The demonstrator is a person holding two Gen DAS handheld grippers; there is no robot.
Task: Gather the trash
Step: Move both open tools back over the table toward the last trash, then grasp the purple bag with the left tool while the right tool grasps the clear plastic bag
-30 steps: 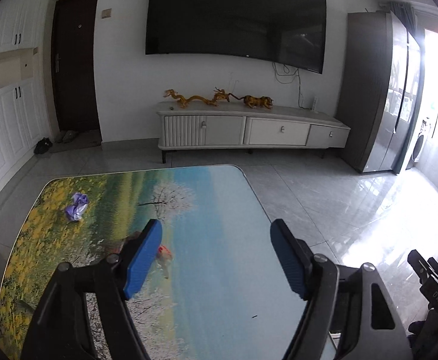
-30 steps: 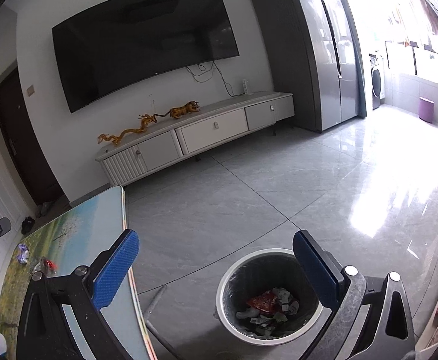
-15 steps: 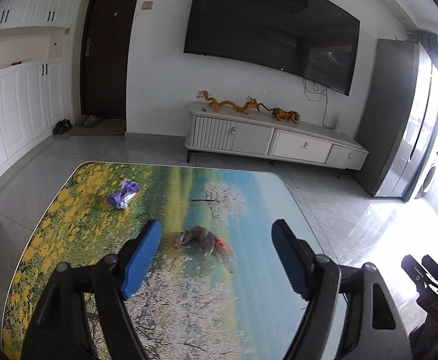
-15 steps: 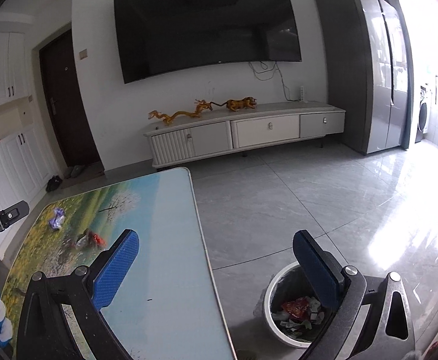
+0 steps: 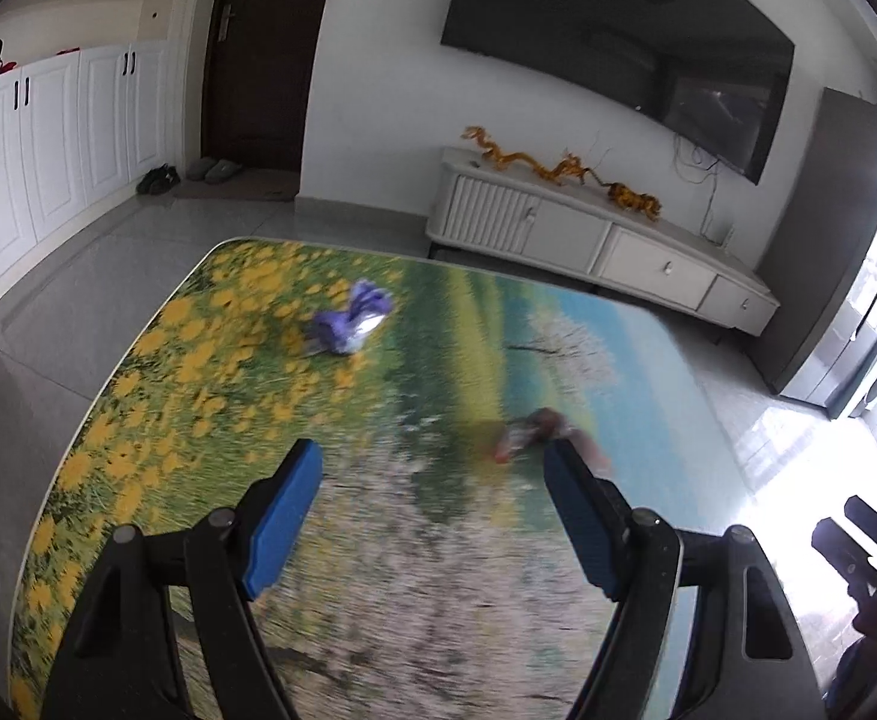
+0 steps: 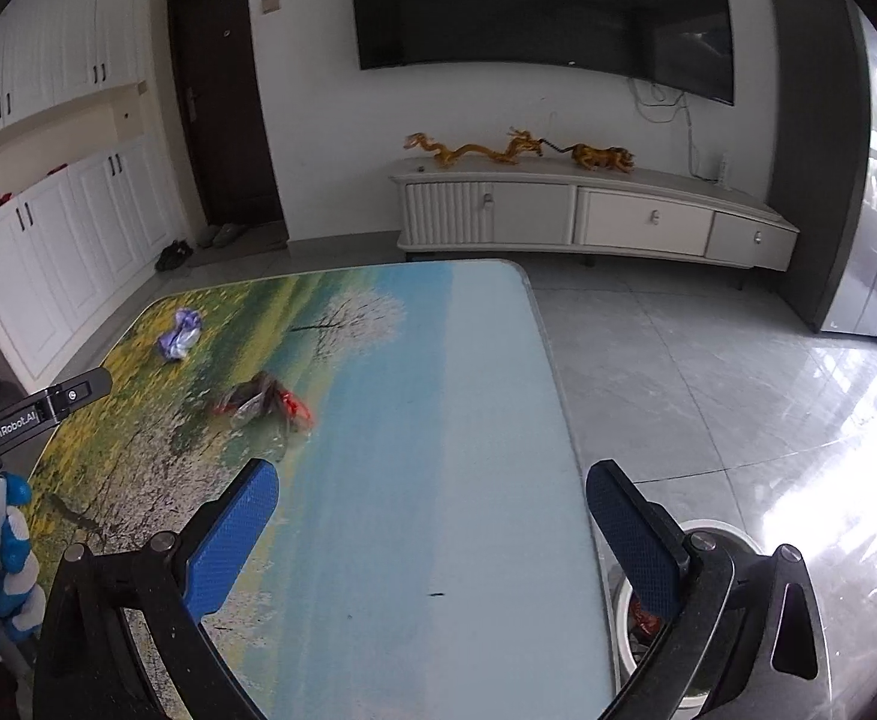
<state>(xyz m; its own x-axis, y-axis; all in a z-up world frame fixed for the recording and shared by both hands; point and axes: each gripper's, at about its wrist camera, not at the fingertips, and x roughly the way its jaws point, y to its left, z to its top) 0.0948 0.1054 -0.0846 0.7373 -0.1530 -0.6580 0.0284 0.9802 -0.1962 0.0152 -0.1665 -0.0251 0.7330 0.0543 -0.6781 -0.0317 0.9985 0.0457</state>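
My left gripper (image 5: pixel 432 480) is spread wide and empty above the landscape-print table (image 5: pixel 210 372), with the red-and-grey wrapper (image 5: pixel 534 435) lying just off its right fingertip and the purple wrapper (image 5: pixel 351 321) farther ahead to the left. My right gripper (image 6: pixel 432 504) also gapes empty; the trash bin (image 6: pixel 702 531) sits on the floor behind its right finger.

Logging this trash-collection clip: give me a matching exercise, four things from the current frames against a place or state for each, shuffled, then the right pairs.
Things:
1. purple wrapper
2. red and grey wrapper
3. trash bin
4. left gripper

Places or states:
A. on the floor, beside the table's right edge
B. open, holding nothing
C. on the table's yellow-flower part, far left
D. mid-table, nearer the grippers than the other wrapper

Pairs: 1-C, 2-D, 3-A, 4-B
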